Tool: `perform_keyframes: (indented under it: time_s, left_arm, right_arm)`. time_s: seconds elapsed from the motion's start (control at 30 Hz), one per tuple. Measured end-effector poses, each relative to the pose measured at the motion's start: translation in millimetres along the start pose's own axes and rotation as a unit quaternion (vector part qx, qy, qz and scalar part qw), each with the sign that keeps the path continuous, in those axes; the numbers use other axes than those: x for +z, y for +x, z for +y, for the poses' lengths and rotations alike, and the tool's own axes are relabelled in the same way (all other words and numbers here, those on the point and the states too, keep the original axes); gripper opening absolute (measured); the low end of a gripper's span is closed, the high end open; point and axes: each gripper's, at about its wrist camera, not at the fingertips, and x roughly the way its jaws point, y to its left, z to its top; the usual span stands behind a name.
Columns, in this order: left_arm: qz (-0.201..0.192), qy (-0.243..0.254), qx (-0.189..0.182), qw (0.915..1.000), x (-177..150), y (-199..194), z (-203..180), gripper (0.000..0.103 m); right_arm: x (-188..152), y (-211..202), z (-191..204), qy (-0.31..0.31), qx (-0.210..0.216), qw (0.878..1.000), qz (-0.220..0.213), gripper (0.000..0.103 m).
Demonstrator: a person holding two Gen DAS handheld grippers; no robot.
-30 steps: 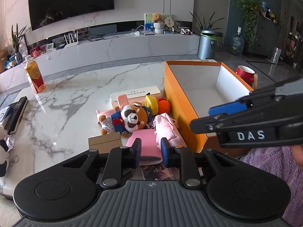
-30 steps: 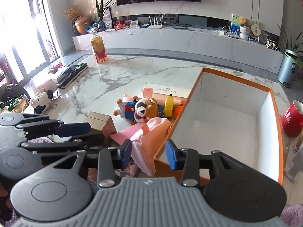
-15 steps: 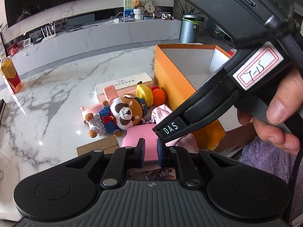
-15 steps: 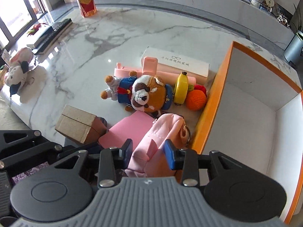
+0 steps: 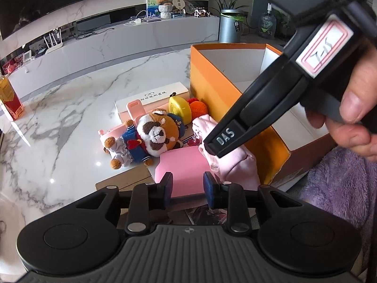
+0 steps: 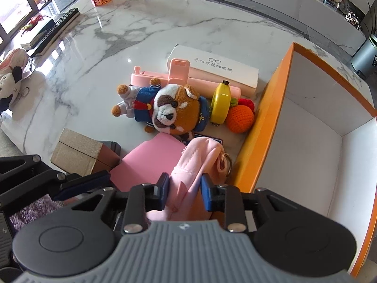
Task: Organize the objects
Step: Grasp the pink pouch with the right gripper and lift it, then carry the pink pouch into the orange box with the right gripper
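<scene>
The orange box (image 6: 266, 127) is seen open beside the pink pouch (image 6: 188, 165), which is flanked by the closing jaws of the right gripper (image 6: 185, 192). Bare marble table (image 6: 165, 26) is left beyond the toys. The left gripper (image 5: 188, 186) is opening over a pink folder (image 5: 181, 167), partly hidden.

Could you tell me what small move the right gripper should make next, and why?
Probably finish closing on the pink pouch. The right gripper is closing with the pouch's soft fabric between its fingers, and the open orange box stands right beside it, empty as far as can be seen. A firm pinch should come before any lift.
</scene>
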Motion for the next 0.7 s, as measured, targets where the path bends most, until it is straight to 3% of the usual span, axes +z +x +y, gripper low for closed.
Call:
perform_keyframes:
  time_s: [0.07, 0.2, 0.5, 0.7]
  left_arm:
    - [0.004, 0.022, 0.003, 0.9998, 0, 2, -5, 0.036]
    - [0.013, 0.069, 0.011, 0.9974, 4, 7, -18, 0.053]
    - [0.063, 0.113, 0.029, 0.9911, 22, 45, -44, 0.055]
    - [0.111, 0.102, 0.055, 0.9870, 36, 84, -54, 0.055]
  right_arm:
    - [-5, -13, -5, 0.003, 0.003, 1.000, -0.021, 0.026]
    - [-15, -45, -15, 0.016, 0.020, 0.997, -0.068, 0.025]
    - [-40, -126, -54, 0.062, 0.079, 0.979, -0.175, 0.025]
    - [-62, -149, -103, 0.119, 0.046, 0.968, -0.215, 0.025]
